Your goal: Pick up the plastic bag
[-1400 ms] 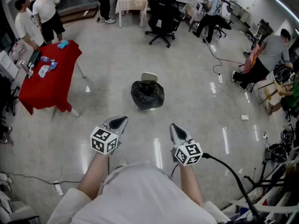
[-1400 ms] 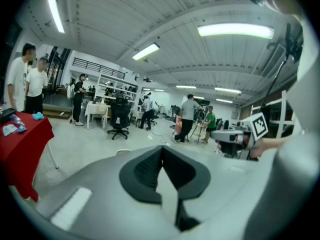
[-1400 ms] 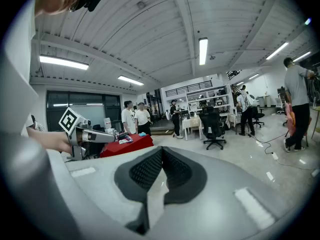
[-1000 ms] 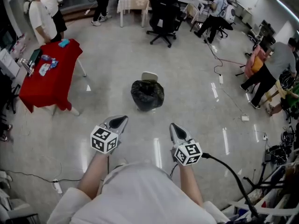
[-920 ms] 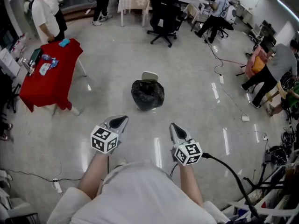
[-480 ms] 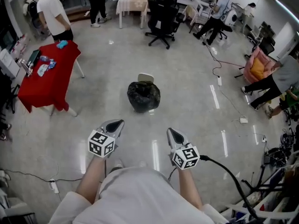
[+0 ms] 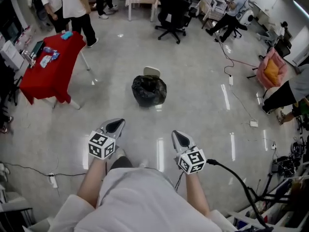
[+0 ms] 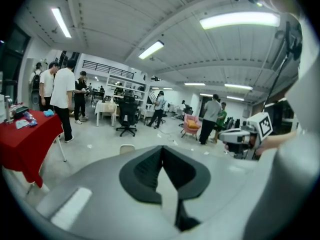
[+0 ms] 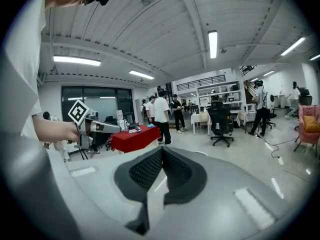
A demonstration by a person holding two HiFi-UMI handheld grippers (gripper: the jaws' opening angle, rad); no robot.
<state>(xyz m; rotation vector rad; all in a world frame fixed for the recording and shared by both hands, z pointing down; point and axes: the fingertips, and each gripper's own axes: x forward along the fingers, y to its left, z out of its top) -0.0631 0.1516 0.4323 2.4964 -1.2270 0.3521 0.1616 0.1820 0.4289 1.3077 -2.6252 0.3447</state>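
The black plastic bag (image 7: 149, 91) lines a small bin on the floor, ahead of both grippers in the head view, with a white lid (image 7: 152, 71) behind it. My left gripper (image 7: 116, 125) is held low at the left, shut and empty, well short of the bag. My right gripper (image 7: 179, 139) is level with it at the right, also shut and empty. In the left gripper view the left gripper (image 8: 161, 150) has its jaws pressed together, and only the lid (image 8: 127, 148) peeks over them. The right gripper (image 9: 160, 152) shows jaws likewise together in its own view, and the bag is hidden.
A red-clothed table (image 7: 48, 69) stands at the left with a person (image 7: 77, 4) beside it. A black office chair (image 7: 174, 8) is beyond the bag. Cables (image 7: 231, 76) run over the floor at the right, another cable (image 7: 29, 170) at the lower left. More people and a pink chair (image 7: 271, 69) are at the right.
The head view has shifted forward, so the bag sits a little nearer and more central. A person in white has walked up to the red table. Both grippers stay shut, side by side.
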